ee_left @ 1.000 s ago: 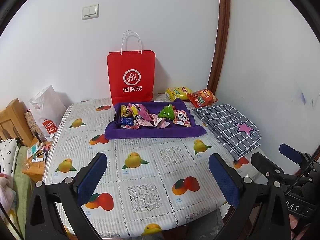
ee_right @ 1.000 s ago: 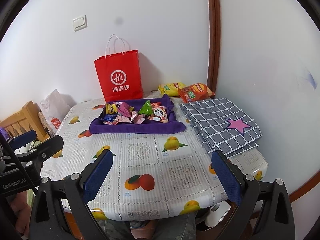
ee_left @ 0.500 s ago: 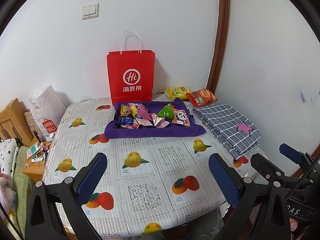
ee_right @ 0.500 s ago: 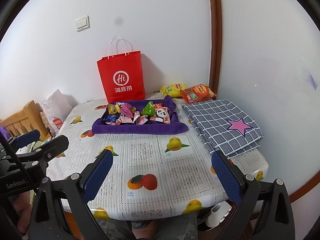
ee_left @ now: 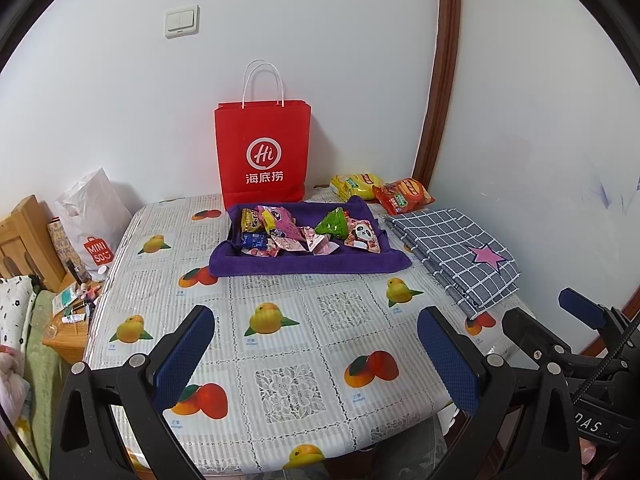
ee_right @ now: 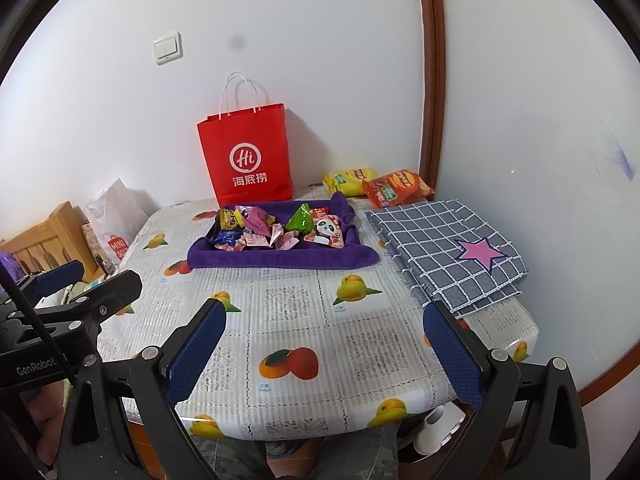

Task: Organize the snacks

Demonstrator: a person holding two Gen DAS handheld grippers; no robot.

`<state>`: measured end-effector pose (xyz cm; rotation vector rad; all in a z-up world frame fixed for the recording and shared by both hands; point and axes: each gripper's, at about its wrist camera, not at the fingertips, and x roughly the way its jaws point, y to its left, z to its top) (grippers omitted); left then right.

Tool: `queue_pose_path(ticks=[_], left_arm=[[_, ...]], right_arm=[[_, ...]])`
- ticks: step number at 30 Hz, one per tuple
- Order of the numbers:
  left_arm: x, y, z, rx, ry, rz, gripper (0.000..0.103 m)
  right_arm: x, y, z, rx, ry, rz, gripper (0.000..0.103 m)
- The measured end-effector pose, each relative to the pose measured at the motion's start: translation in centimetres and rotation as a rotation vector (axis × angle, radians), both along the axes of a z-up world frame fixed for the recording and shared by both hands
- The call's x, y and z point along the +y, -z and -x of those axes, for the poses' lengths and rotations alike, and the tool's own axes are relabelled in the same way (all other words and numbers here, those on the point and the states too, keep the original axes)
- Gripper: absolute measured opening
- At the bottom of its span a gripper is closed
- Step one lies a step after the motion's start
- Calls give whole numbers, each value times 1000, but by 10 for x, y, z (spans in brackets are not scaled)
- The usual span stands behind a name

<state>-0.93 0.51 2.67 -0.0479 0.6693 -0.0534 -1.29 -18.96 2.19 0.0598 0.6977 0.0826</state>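
Several small snack packets (ee_left: 304, 230) (ee_right: 280, 228) lie piled on a purple towel (ee_left: 304, 266) (ee_right: 280, 260) at the far middle of the table. A yellow chip bag (ee_left: 356, 184) (ee_right: 348, 180) and an orange chip bag (ee_left: 404, 196) (ee_right: 396, 190) lie behind it by the wall. A red paper bag (ee_left: 262, 160) (ee_right: 246, 160) stands upright behind the towel. My left gripper (ee_left: 316, 352) is open and empty above the table's near edge. My right gripper (ee_right: 326, 350) is open and empty, also near the front edge, right of the left one.
A folded grey checked cloth with a pink star (ee_left: 456, 252) (ee_right: 448, 248) lies at the right side of the table. A white Miniso bag (ee_left: 90, 220) and wooden furniture (ee_left: 20, 240) stand left of the table. White walls close the back and right.
Both grippers have shifted slightly; the right wrist view has drifted a little so the table sits a bit further right and lower. Nothing on the table has moved.
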Motion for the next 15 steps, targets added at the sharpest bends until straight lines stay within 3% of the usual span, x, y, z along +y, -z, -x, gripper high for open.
queue_pose_path(ticks=[15], left_arm=[[1,1,2,1,2,4,102]], right_arm=[[1,-1,2,-3,-4,-6,98]])
